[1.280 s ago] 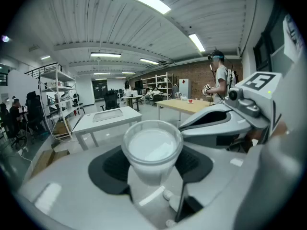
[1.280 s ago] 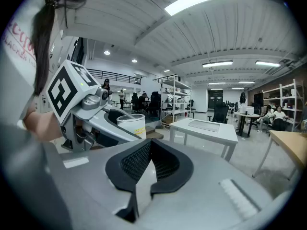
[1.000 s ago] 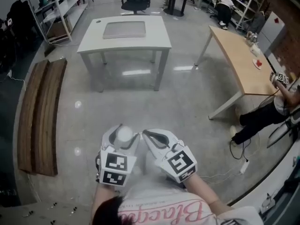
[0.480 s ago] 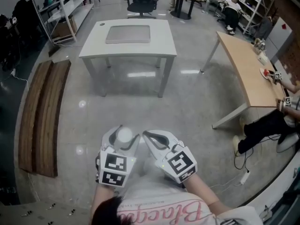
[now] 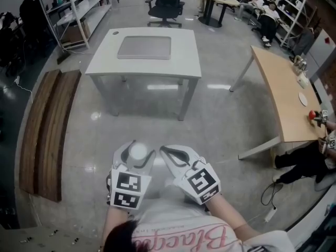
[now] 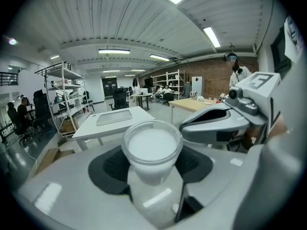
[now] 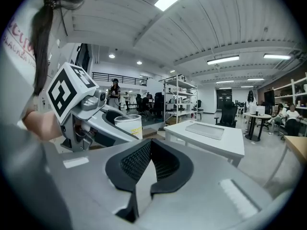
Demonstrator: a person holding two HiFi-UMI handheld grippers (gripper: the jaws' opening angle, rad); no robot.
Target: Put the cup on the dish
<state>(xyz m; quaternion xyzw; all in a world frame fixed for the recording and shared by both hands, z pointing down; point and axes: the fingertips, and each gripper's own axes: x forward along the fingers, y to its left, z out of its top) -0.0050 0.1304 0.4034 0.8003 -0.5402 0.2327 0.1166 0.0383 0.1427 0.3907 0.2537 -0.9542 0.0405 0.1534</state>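
The left gripper [image 5: 140, 147] is clamped on the white cup [image 6: 151, 150]; its two jaws stand wide apart and press on the cup's sides; the cup sits upright between them with its open top facing up. The right gripper [image 7: 150, 150] has its jaws together and nothing in them; it hangs just beside the left one.

The cup is not on any dish yet; it is up in the air over the grey floor [image 5: 210, 125]. Far ahead of the grippers stands a white table [image 5: 105, 51] with a flat grey tray [image 5: 144, 47] on it. Far off past the right gripper is a wooden table [image 5: 278, 88] with a small white plate [image 5: 303, 98]. I cannot tell which one is the dish.

What could go wrong: the walk is long, so a bump or a quick swing could make the cup slip down and drop on the floor; a squeeze that is too hard could squash its thin wall; if the gripper tips, the cup could land crooked on the dish and fall over; it could also be carried to the wrong table.
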